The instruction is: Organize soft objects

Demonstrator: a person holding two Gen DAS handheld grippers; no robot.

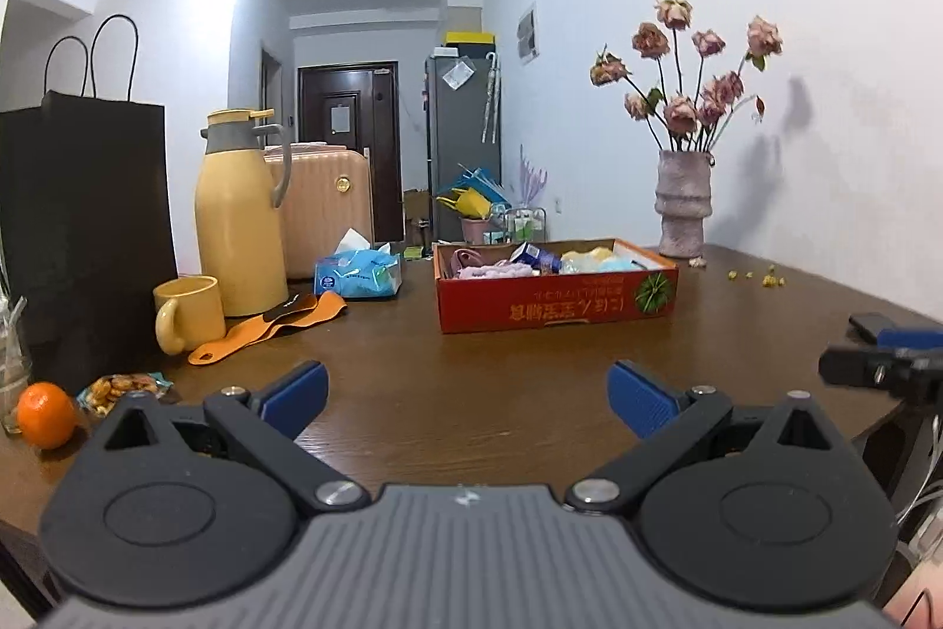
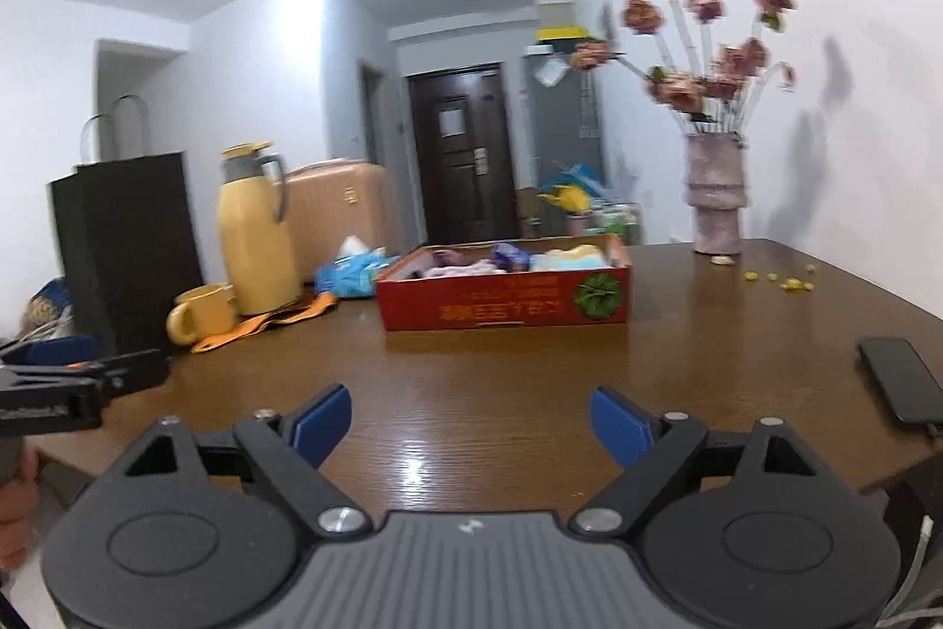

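A low red cardboard box [image 1: 554, 302] [image 2: 501, 302] sits on the brown wooden table [image 1: 471, 381] [image 2: 471, 393], well ahead of both grippers. Inside it lie a pink cloth [image 1: 480, 269] [image 2: 460, 268], a small blue packet [image 1: 533, 256] [image 2: 510, 256] and pale yellow and light blue soft items [image 1: 601, 259] [image 2: 574, 257]. My left gripper [image 1: 468, 396] hangs low over the near table, open, nothing between its blue pads. My right gripper [image 2: 471, 422] is likewise open and holds nothing. Each gripper shows at the edge of the other's view.
On the left stand a black paper bag [image 1: 82, 228], a yellow thermos [image 1: 238, 216], a yellow mug [image 1: 188, 313], an orange strap [image 1: 277, 325], a tissue pack [image 1: 359, 272], an orange [image 1: 46, 414] and a snack bag [image 1: 121, 390]. A vase of dried roses [image 1: 683, 201] stands back right. A black phone [image 2: 899, 387] lies near the right edge.
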